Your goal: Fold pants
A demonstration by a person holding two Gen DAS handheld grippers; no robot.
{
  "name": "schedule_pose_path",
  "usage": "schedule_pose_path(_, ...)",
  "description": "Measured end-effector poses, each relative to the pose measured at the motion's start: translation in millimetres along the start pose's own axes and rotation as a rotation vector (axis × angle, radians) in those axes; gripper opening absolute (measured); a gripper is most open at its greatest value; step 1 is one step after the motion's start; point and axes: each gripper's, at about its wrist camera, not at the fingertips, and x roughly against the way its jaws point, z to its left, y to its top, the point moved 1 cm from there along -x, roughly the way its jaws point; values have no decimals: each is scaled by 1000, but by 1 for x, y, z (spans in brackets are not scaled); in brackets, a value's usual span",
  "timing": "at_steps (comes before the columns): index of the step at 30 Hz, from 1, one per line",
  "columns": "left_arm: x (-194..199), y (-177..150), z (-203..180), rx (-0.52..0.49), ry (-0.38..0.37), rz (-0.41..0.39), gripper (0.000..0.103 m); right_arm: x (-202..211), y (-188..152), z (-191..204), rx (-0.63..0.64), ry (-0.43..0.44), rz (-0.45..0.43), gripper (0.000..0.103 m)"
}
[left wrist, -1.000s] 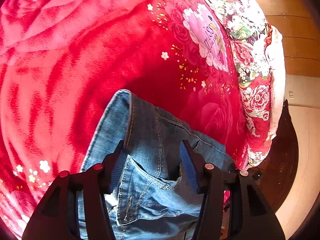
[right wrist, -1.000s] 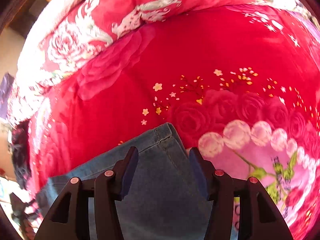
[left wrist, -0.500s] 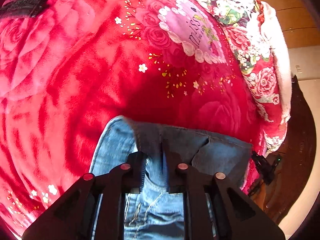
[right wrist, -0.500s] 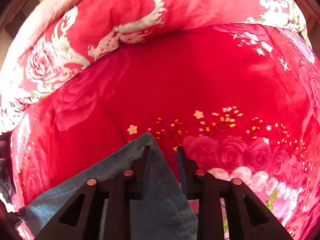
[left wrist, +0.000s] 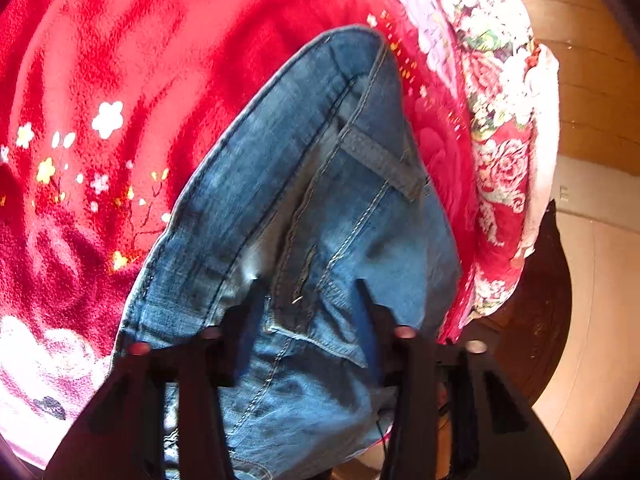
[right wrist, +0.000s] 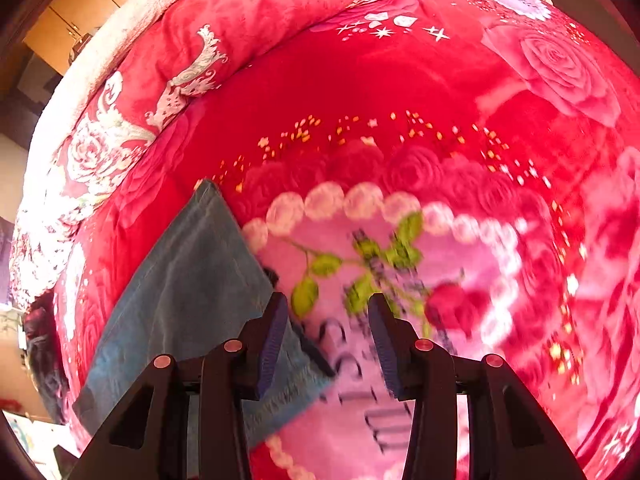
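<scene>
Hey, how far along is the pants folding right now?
Done: the leg end of the jeans lies flat on the red blanket, outside the right gripper, whose jaws are opening on nothing. In hand: the left gripper is closing on bunched waist denim. Left: laying that end down and squaring the fold.
</scene>
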Motion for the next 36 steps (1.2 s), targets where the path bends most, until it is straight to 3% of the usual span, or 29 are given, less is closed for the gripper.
schedule_pose_path(1,0,0,-2,-6,12,-10,2,5,-7,-1,11,0,2,43)
schedule_pose_path(5,3,-17,-9,-85,155,-38,1,19,-27,-9,11,-7,7,44)
schedule_pose_path(8,12,-31,-5,-172,256,-109,1,29,-37,-18,-8,10,4,44)
schedule_pose_path(11,5,-32,6,-144,269,-114,2,33,-44,-22,4,-4,16,48)
schedule_pose_path(16,11,-39,-5,-196,285,-115,2,35,-57,-18,-20,32,69,48)
schedule_pose_path(19,31,-47,-5,-212,255,-93,4,59,-70,-10,68,50,60,50)
schedule_pose_path(21,42,-57,1,-225,239,-68,10,80,-82,-16,118,40,57,61)
schedule_pose_path(23,47,-72,11,-231,223,-37,32,96,-93,-30,137,4,55,74)
schedule_pose_path(25,43,-87,21,-225,229,-10,46,103,-106,-51,139,-33,60,75)
schedule_pose_path(27,34,-101,31,-215,226,16,46,95,-117,-72,118,-45,98,75)
schedule_pose_path(29,31,-111,32,-223,221,-11,46,80,-129,-85,81,-30,135,75)
schedule_pose_path(31,31,-118,28,-245,245,-30,46,63,-143,-85,84,-12,150,70)
schedule_pose_path(33,30,-121,24,-250,265,-28,46,50,-154,-73,154,-67,128,20)
schedule_pose_path(34,31,-120,22,-250,270,-27,46,46,-156,-65,194,-87,123,7)
schedule_pose_path(36,30,-120,23,-259,283,-27,46,53,-153,-55,234,-124,29,5)
